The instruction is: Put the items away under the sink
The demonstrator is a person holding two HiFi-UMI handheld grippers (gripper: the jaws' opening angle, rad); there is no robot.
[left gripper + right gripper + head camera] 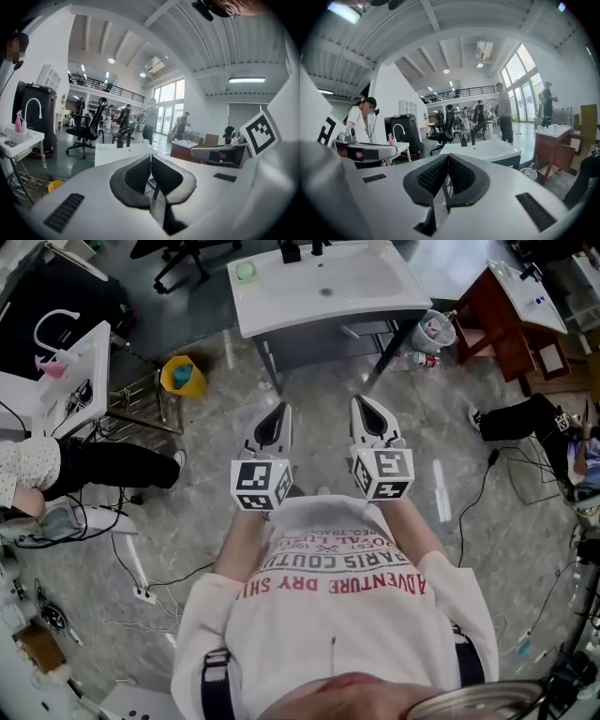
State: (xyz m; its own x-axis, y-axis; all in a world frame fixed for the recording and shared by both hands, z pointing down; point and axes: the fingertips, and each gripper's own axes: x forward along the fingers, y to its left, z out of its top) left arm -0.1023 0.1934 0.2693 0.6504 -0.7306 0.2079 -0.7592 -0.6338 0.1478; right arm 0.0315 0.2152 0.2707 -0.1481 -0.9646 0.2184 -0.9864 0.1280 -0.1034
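Both tools closed, both empty.
- left gripper [151,159]: pads pressed flat together, nothing in the seam.
- right gripper [447,159]: same, ribbed pads meet, nothing pinched.
- Neither touches anything. In the head view they're held in the air side by side, near each other, in front of the person's chest, noses toward the sink [319,282].

Sink: white top on a grey frame, standing on the floor ahead of the grippers and well apart from them. Green round thing [245,271] at the top's back left corner, dark fittings [291,251] on its back edge. The space under the top is in shadow, so I can't tell what's in it.

Loose items on the floor:
- clear tub [436,329] just beside the sink's front right leg
- bottle [419,359] lying on its side, next to the tub
- yellow bucket [183,376] left of the sink, by a wire rack [141,404]

Room: grey marbled floor [441,549] with cables running across it. Second white sink [70,362] at the left edge, with a curved tap and a pink bottle. Brown cabinet [511,315] with a white top at upper right. One seated person [103,465] at left. The gripper views show an open hall with tall windows, a mezzanine rail, office chairs and several people standing in the background.
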